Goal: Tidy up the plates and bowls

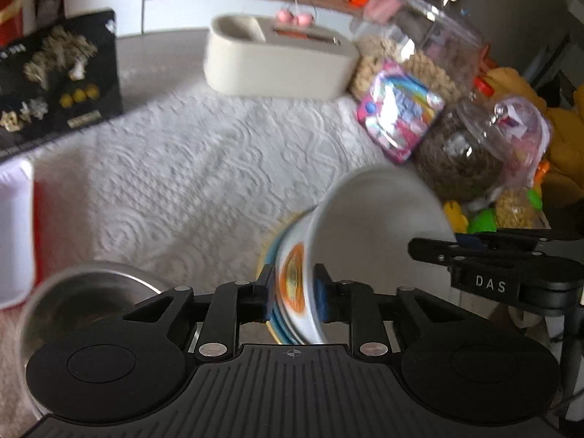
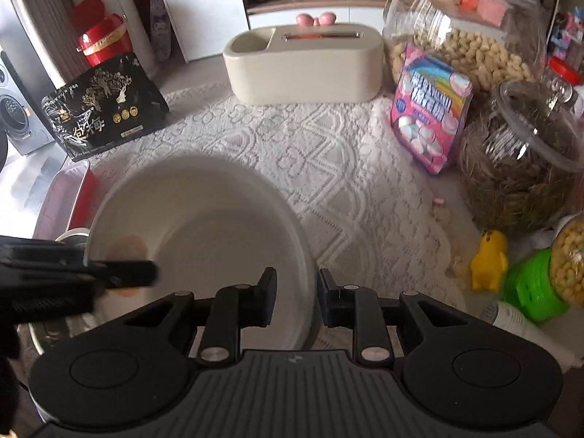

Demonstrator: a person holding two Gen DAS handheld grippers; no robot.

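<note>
From the left wrist view I see my left hand-held gripper (image 1: 294, 294) pinching the near edge of a stack: a white bowl (image 1: 379, 226) nested on a plate with an orange pattern (image 1: 294, 281), with blue and yellow rims of further plates just under it. The pads press on both sides of that stacked edge, so the jaws stand only narrowly apart with the crockery between them. The stack tilts up to the right, above the white embossed cloth (image 1: 204, 168) on the counter. A steel bowl (image 1: 84, 292) sits low at the left, partly hidden by the gripper body.

From the right wrist view, my right hand-held gripper (image 2: 296, 301) grips the right rim of the same white bowl (image 2: 204, 226), the rim running between its pads, jaws closed tight on it. The left gripper shows blurred at the left edge there.

Beyond the bowl stand a beige box (image 2: 304, 65), a black printed packet (image 2: 106, 106), a pink sweet packet (image 2: 430, 120) and two clear jars (image 2: 460, 29) with lids. A yellow duck toy (image 2: 489, 259) lies at the right, near a green toy.
</note>
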